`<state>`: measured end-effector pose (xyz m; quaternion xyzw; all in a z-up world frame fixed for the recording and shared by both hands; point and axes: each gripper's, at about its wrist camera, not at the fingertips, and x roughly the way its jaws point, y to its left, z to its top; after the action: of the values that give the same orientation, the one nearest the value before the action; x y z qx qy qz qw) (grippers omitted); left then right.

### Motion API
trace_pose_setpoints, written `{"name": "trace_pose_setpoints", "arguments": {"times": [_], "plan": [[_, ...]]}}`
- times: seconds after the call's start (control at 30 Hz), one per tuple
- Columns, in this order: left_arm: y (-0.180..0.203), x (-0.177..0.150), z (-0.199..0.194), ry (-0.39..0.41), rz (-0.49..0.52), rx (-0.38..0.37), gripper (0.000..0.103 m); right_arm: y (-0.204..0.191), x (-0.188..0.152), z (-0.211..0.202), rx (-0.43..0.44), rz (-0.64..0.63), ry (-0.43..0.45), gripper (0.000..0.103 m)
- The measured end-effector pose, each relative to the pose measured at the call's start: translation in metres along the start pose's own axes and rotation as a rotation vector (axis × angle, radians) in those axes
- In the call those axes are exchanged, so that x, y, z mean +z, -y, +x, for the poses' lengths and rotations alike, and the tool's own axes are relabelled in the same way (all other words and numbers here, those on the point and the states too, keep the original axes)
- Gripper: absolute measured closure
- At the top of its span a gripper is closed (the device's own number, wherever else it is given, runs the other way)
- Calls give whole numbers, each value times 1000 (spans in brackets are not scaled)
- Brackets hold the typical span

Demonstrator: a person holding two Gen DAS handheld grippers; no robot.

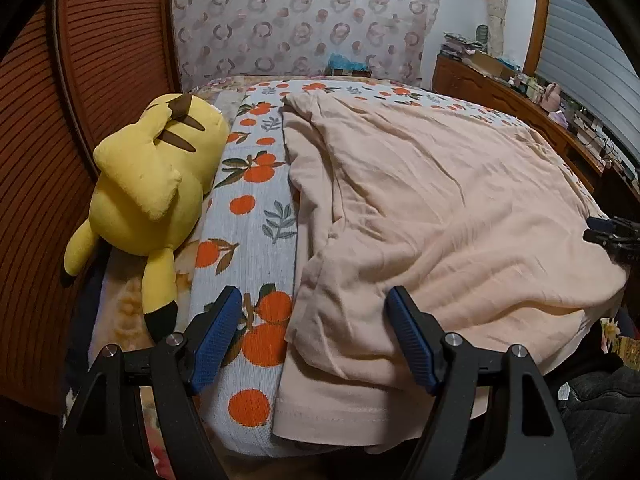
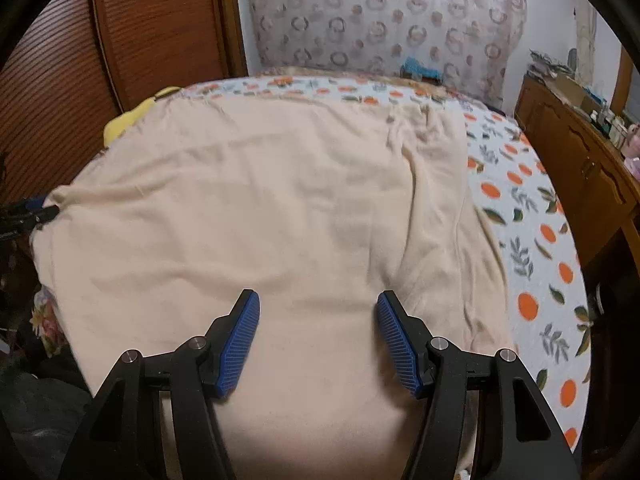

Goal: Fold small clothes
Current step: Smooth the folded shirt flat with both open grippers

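A pale peach garment (image 1: 440,200) lies spread and creased over the bed, its stitched hem (image 1: 332,416) at the near edge. My left gripper (image 1: 314,294) hovers open over the garment's near left side; one pad is above the sheet, the other above the cloth, and nothing is pinched. In the right wrist view the same garment (image 2: 260,208) fills the middle. My right gripper (image 2: 317,296) is open just above its near part, with cloth below the gap. Each gripper shows at the other view's edge: the right gripper (image 1: 610,236) and the left gripper (image 2: 30,212).
The bed has a white sheet printed with oranges (image 1: 248,216). A yellow plush toy (image 1: 148,176) lies along its left side beside brown slatted doors (image 1: 60,120). A patterned cushion (image 2: 380,20) stands at the head. A wooden dresser (image 2: 572,152) with clutter runs along the right.
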<state>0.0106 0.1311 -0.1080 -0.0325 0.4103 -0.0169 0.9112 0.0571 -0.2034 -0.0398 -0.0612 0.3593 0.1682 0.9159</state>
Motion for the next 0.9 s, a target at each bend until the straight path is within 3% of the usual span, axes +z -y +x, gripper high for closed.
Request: {"name": "trace_pose_setpoints", "arguments": {"times": [0.37, 0.9], "plan": [[-4, -8, 3, -3, -36, -14, 27, -15, -12, 1, -39, -42, 44, 22], [-3, -9, 2, 1, -38, -14, 27, -20, -16, -4, -68, -5, 32, 17]]}}
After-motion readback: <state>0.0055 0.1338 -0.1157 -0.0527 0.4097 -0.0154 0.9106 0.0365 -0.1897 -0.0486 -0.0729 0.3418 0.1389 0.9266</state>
